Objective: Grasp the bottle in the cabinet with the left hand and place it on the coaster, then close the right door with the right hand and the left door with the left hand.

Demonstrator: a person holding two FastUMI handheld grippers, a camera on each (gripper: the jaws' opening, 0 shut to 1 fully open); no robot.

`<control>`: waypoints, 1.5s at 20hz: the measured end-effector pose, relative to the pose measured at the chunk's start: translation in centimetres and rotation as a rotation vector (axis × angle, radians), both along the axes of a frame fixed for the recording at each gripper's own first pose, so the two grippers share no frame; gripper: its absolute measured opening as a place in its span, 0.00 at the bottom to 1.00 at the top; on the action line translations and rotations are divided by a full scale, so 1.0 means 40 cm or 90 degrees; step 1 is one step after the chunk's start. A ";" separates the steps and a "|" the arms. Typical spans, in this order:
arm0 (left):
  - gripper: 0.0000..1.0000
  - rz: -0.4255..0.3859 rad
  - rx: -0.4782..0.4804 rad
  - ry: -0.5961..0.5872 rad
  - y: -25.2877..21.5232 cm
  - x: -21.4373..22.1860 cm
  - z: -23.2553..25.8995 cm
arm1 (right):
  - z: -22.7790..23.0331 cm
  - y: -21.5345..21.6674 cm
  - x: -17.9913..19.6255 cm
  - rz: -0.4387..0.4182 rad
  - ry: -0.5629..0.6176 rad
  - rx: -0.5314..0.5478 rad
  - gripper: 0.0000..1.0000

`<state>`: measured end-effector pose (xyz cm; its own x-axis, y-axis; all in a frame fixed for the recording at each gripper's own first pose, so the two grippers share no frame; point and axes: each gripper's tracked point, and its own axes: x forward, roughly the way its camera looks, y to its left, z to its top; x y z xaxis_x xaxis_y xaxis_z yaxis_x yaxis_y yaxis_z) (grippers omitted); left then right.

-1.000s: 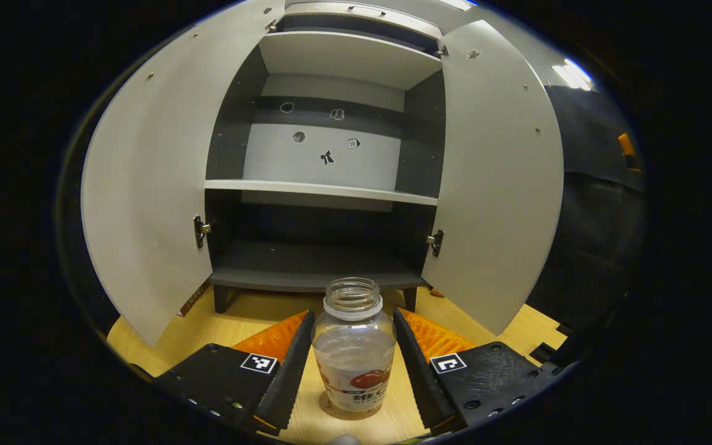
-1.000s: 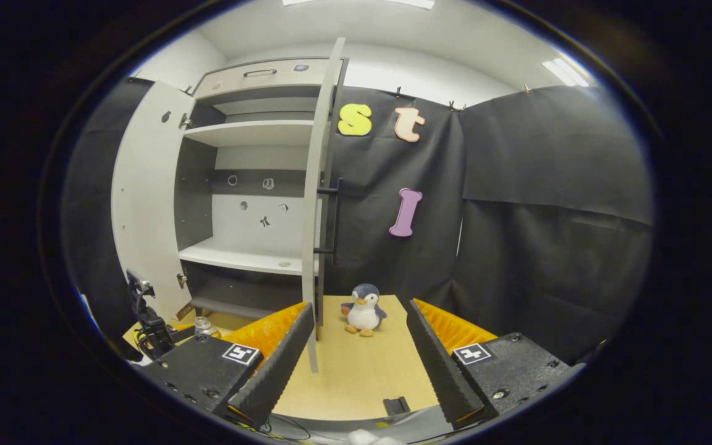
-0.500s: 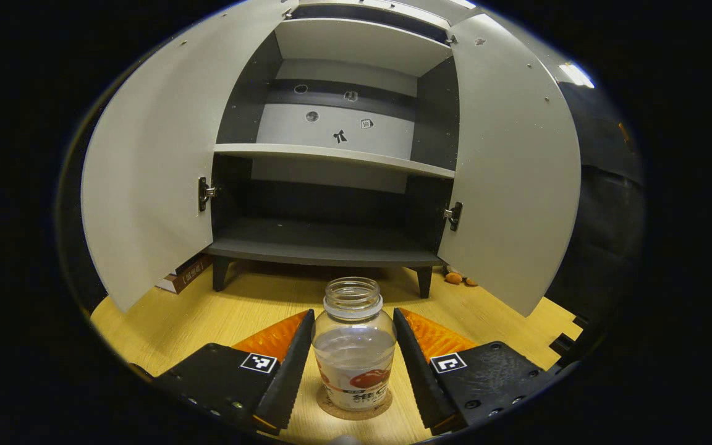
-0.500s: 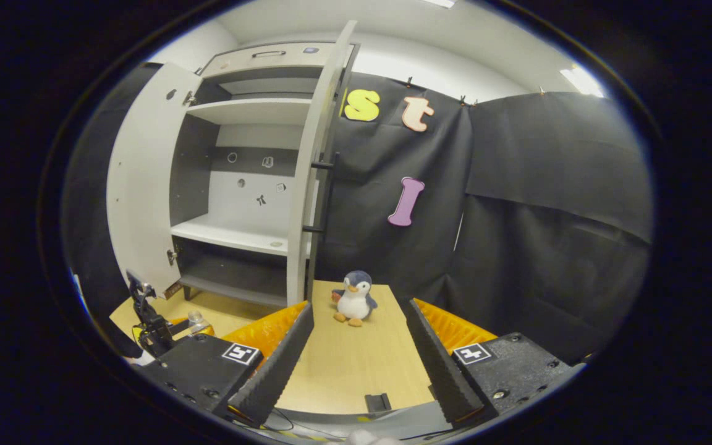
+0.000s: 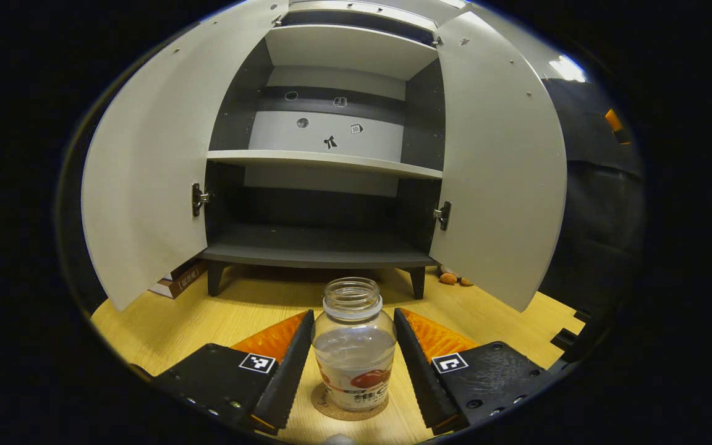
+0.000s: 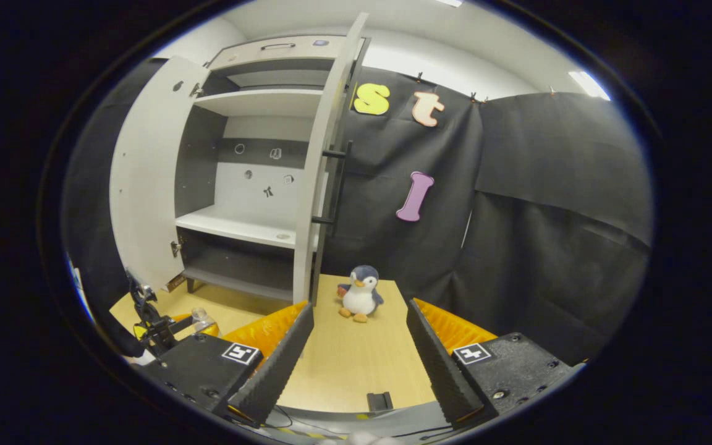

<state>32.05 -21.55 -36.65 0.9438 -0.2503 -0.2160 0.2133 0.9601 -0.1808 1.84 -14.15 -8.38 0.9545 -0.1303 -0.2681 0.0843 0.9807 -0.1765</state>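
A clear lidless bottle point(image 5: 353, 355) with a red label stands on the round cork coaster point(image 5: 331, 409) on the wooden table. My left gripper point(image 5: 353, 312) is shut on the bottle, one finger pressing each side. Behind it the grey cabinet point(image 5: 322, 250) stands with its left door point(image 5: 146, 185) and right door point(image 5: 504, 167) both swung wide. In the right gripper view my right gripper point(image 6: 359, 306) is open and holds nothing. It faces the right door point(image 6: 322, 161) edge-on, with its black handle point(image 6: 334, 185). The left gripper point(image 6: 158, 324) and the bottle point(image 6: 203, 318) sit low at the left there.
A plush penguin point(image 6: 359, 295) sits on the table point(image 6: 343, 364) just right of the right door. A book point(image 5: 177, 279) lies under the left door. Two small orange things point(image 5: 455, 279) lie by the cabinet's right leg. A small black clip point(image 6: 379, 400) sits at the table's near edge.
The left gripper came down with the bottle, which now rests on the coaster; its fingers kept the same gap. The right gripper drifted slightly, still open.
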 end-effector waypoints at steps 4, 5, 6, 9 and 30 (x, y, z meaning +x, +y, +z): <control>0.81 -0.007 0.016 0.009 0.000 -0.003 -0.007 | 0.003 0.005 -0.001 0.000 -0.001 -0.003 1.00; 0.81 -0.003 0.018 0.001 0.003 -0.003 0.003 | 0.006 0.008 -0.001 0.000 -0.002 -0.003 1.00; 0.83 -0.003 0.019 -0.008 0.005 -0.004 0.016 | 0.008 0.011 -0.001 0.001 -0.004 -0.004 0.99; 0.90 -0.005 0.030 -0.022 0.015 -0.002 0.043 | 0.014 0.019 0.000 0.003 -0.006 -0.004 1.00; 0.92 0.045 0.078 -0.106 0.163 -0.080 0.515 | 0.160 -0.017 0.101 -0.014 -0.126 0.060 0.99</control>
<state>28.84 -15.02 -16.05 0.9834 -0.1631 -0.0800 0.1613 0.9865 -0.0293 5.89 -14.81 -1.98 0.9869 -0.1352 -0.0879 0.1300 0.9896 -0.0622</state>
